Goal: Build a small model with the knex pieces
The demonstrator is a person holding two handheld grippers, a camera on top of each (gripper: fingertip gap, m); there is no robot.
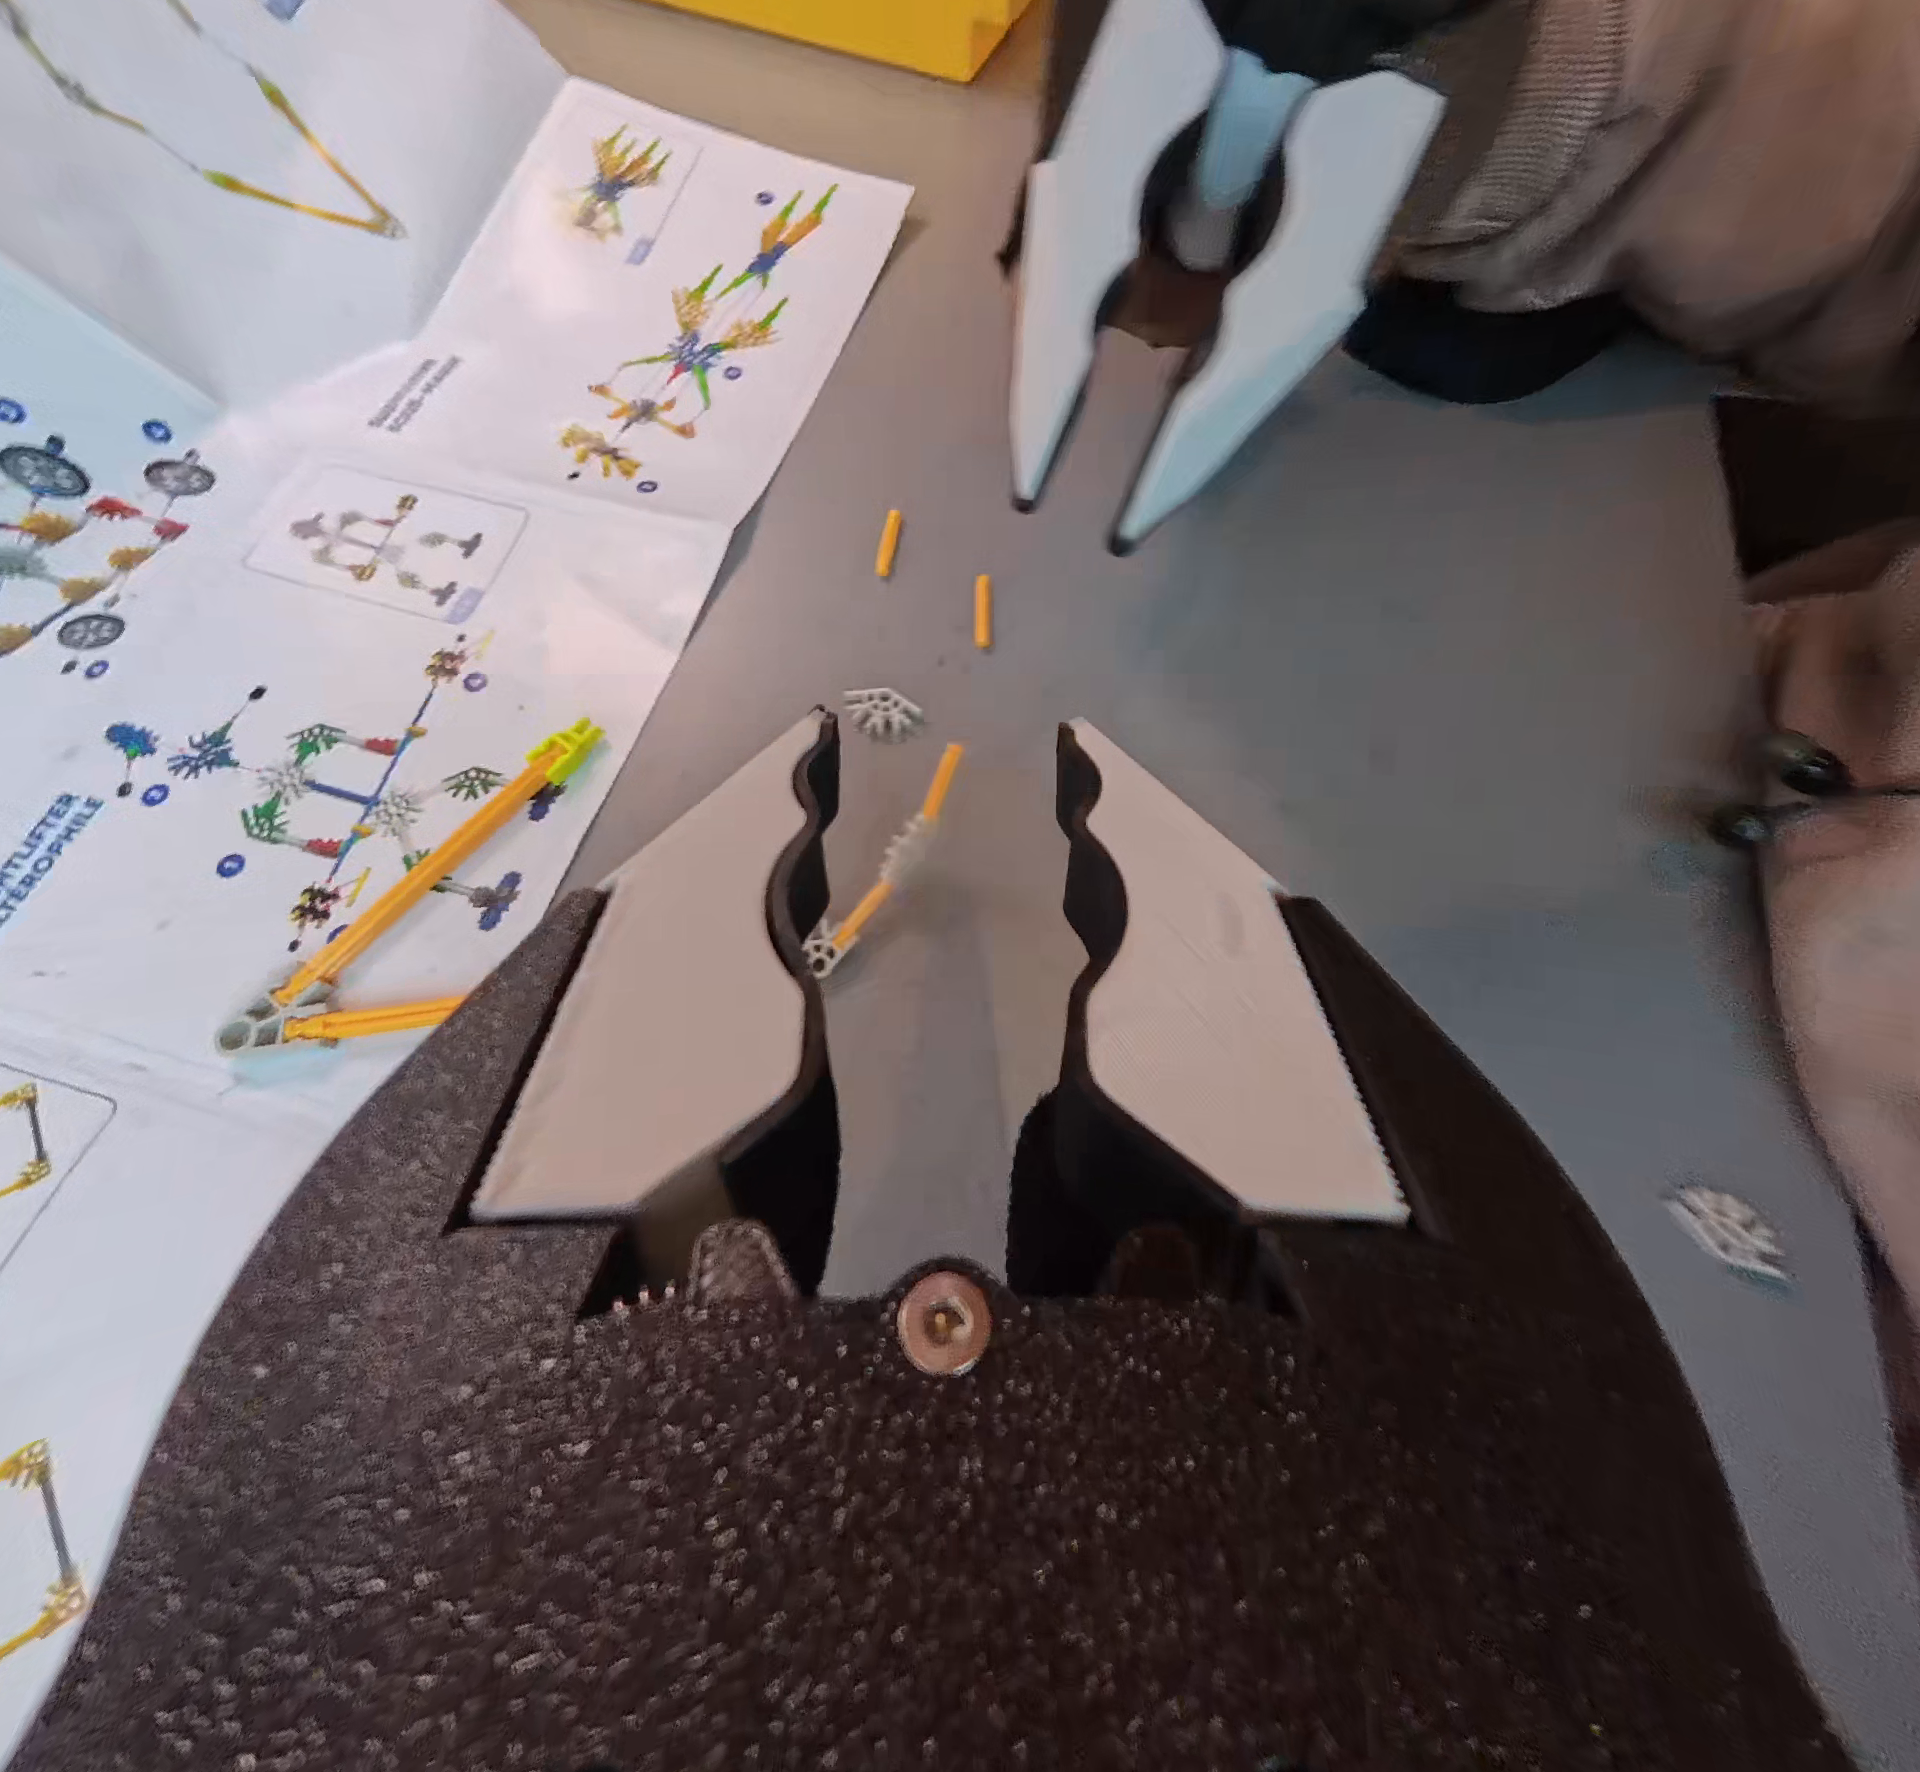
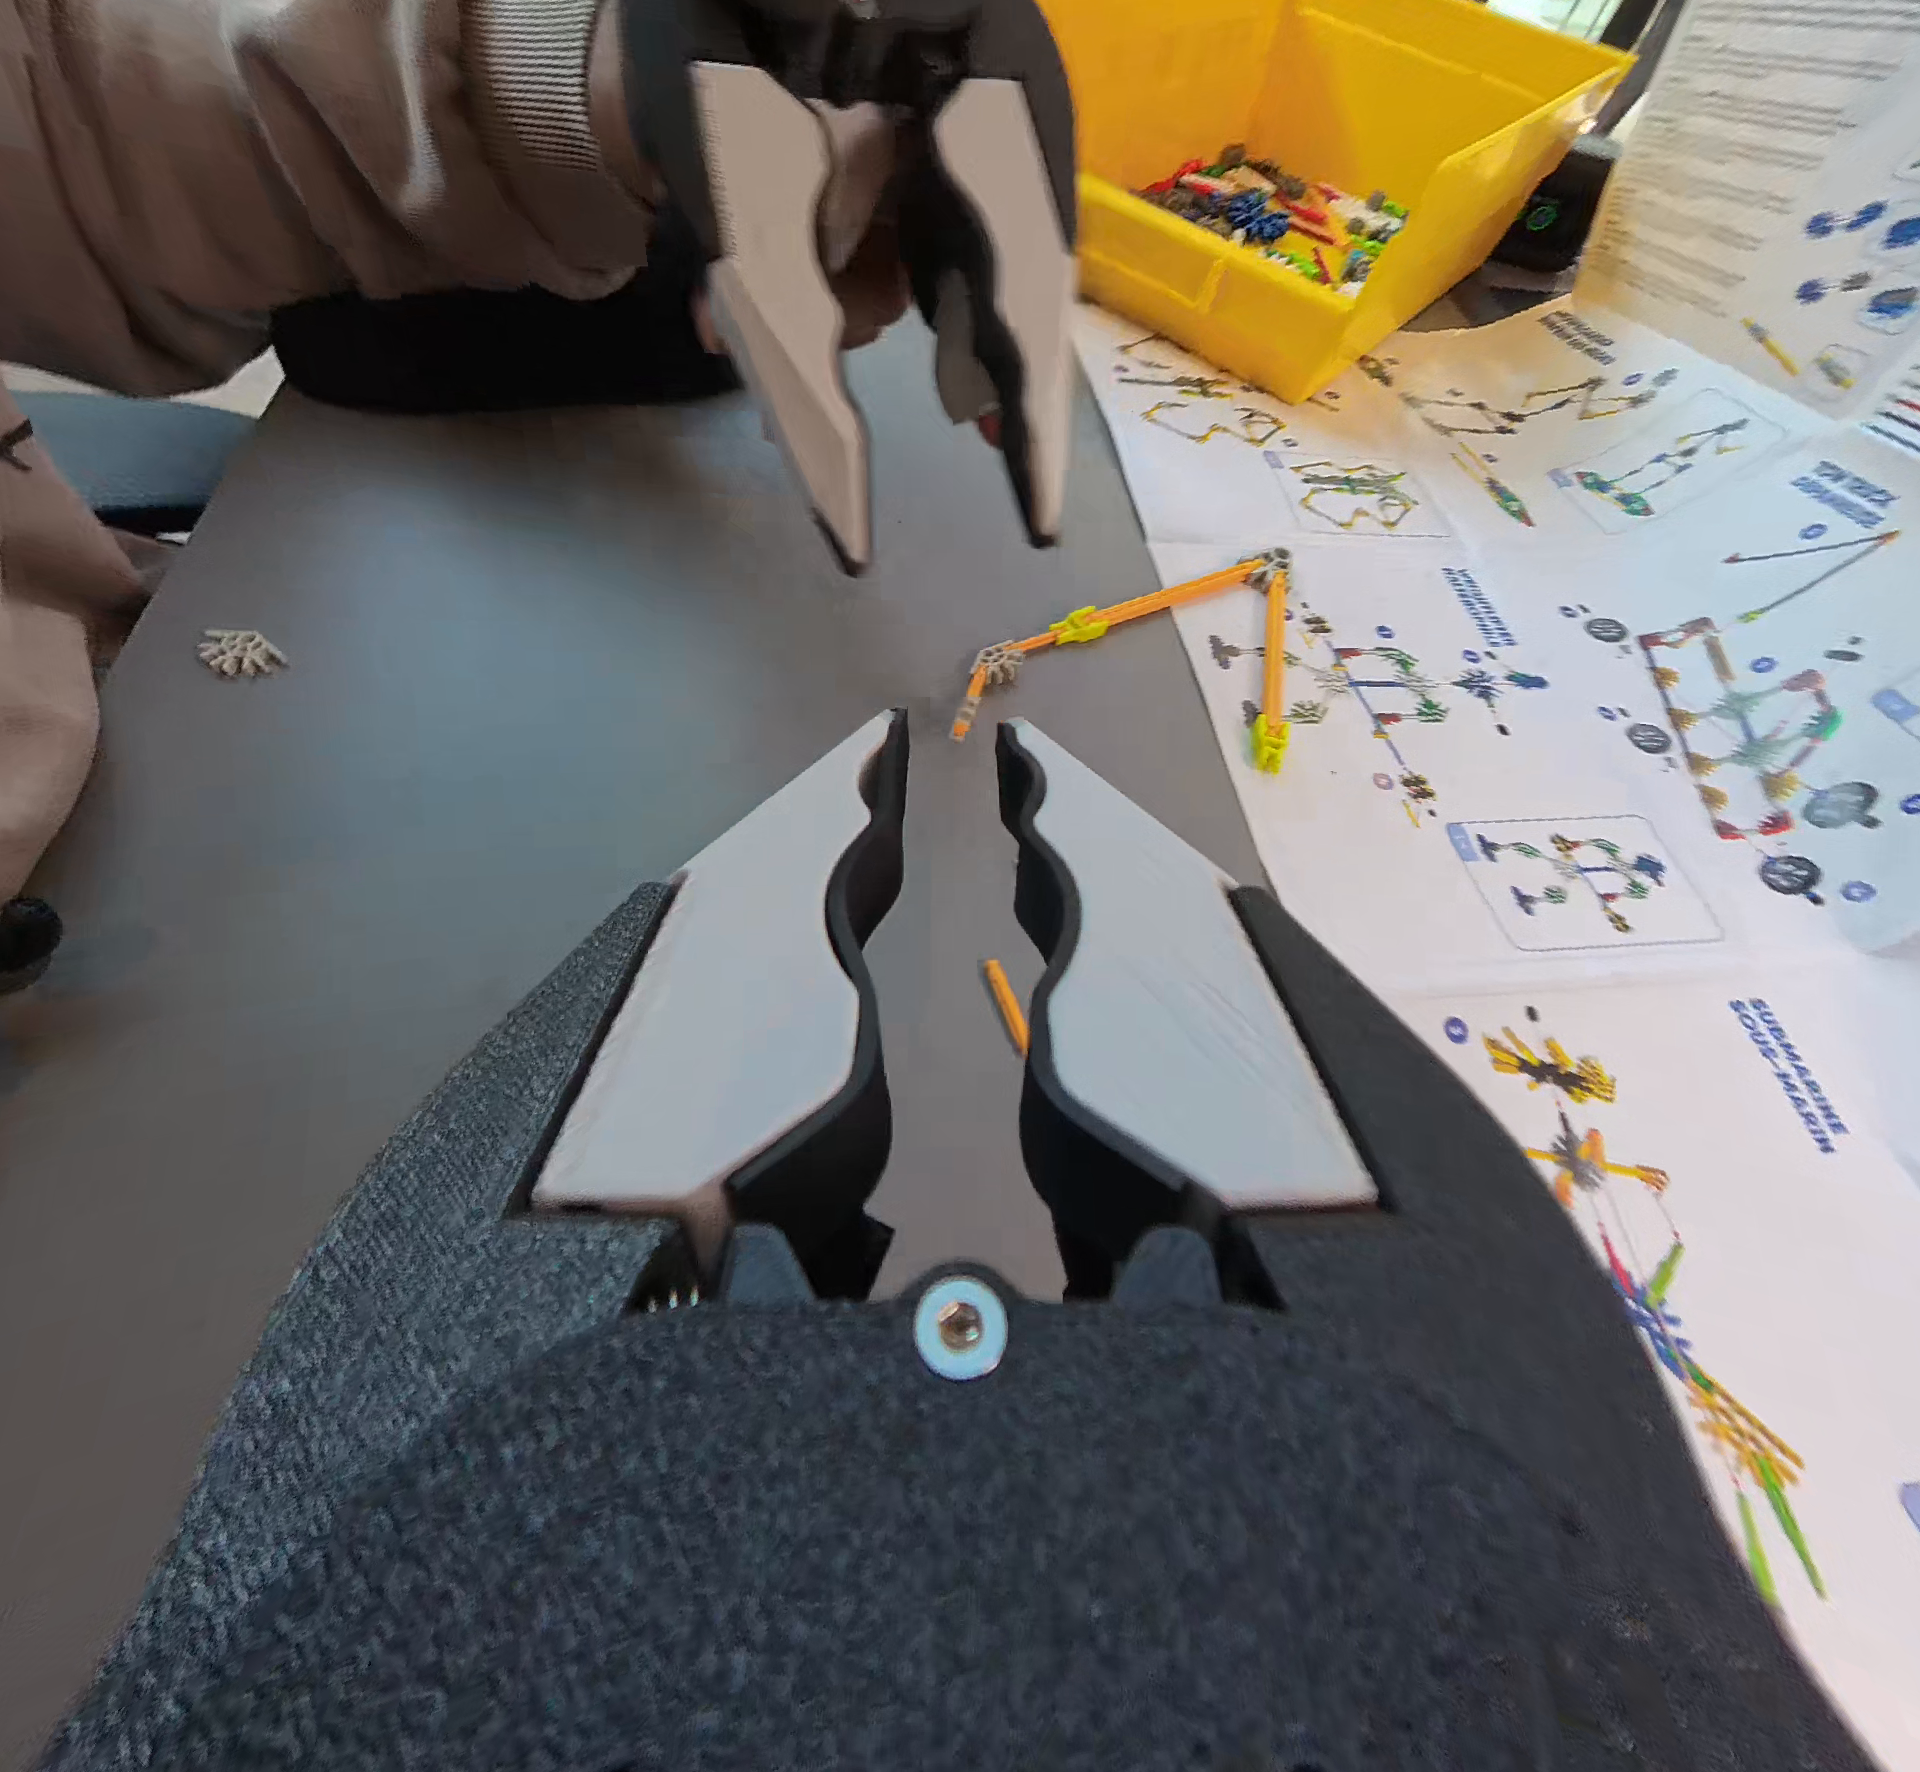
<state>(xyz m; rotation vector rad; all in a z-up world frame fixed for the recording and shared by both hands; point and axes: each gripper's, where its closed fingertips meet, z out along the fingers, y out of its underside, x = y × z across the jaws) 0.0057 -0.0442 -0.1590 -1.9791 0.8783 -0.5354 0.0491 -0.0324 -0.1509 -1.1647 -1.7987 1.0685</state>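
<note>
My left gripper [image 1: 948, 725] is open and empty above the grey table [image 1: 1403, 735]. Between its fingers lies the end of a rod assembly [image 1: 894, 849]: orange rods joined by grey connectors, which runs under the left finger to a grey hub on the paper [image 1: 260, 1021]. A grey snowflake connector [image 1: 883, 712] lies just past the left fingertip. Two short orange rods [image 1: 886, 543] [image 1: 983, 610] lie farther on. My right gripper [image 2: 949, 723] is open by a narrow gap and empty, facing the left gripper [image 2: 948, 550]. A short orange rod [image 2: 1006, 1005] lies on the table below its fingers. The assembly's free end [image 2: 971, 704] lies just beyond its tips.
A folded-out instruction sheet [image 2: 1507, 891] covers one side of the table. A yellow bin [image 2: 1455, 122] with several coloured pieces stands at the sheet's far end. Another grey snowflake connector [image 2: 241, 652] lies near the table edge. A person's beige sleeve [image 2: 312, 112] reaches in behind the left gripper. The tips of one gripper are about 6 centimetres away from the tips of the other.
</note>
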